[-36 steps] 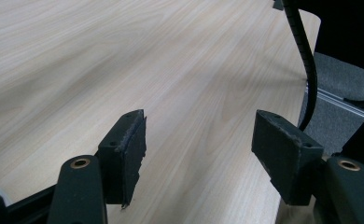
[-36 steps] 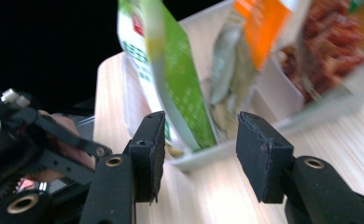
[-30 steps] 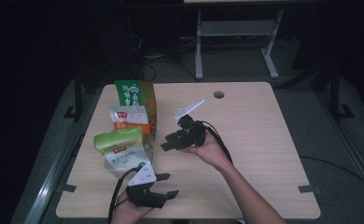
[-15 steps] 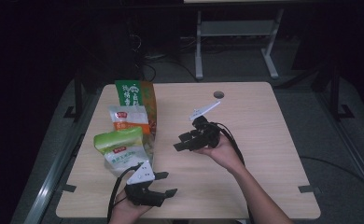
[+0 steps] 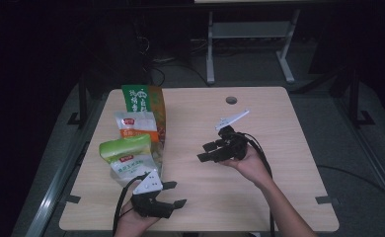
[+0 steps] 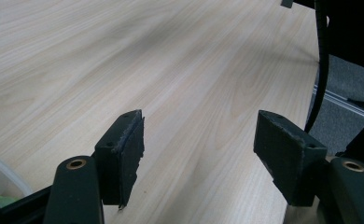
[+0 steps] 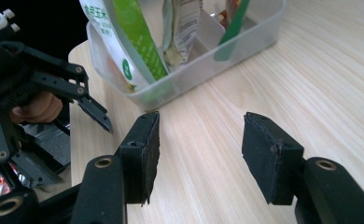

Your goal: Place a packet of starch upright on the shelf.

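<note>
The clear plastic bin of snack packets stands at the left side of the wooden surface. The right gripper hovers just right of the bin, its jaws parted with only bare wood between them (they have just been opening wider). The left gripper, near the bin's front end, stands wide and empty too.

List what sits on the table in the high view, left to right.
Green snack bag → left gripper → right gripper → round table hole.
</note>
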### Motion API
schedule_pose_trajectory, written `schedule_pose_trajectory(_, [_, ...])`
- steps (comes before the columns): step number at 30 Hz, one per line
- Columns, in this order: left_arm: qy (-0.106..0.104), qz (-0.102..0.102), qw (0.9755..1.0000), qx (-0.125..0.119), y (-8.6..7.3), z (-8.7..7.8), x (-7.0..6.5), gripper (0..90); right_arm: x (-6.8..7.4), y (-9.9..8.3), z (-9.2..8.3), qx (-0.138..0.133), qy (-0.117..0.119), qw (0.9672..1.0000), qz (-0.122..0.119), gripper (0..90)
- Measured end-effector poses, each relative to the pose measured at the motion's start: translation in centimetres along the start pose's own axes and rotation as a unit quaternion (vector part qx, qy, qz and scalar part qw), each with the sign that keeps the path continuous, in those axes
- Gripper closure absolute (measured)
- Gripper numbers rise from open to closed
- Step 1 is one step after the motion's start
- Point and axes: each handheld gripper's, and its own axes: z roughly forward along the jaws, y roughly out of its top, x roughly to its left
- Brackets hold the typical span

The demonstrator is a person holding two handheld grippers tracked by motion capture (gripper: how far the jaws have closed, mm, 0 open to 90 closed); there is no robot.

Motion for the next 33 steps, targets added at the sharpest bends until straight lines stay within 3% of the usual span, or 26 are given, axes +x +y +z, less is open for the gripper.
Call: schedule_pose_trajectory(33, [0.002, -0.006, 1.0, -0.005, -0.1, -0.1, 0.1, 32.6, -1.6, -6.9, -5.1, -0.023, -0.042, 0.9975, 0.053, 43.6])
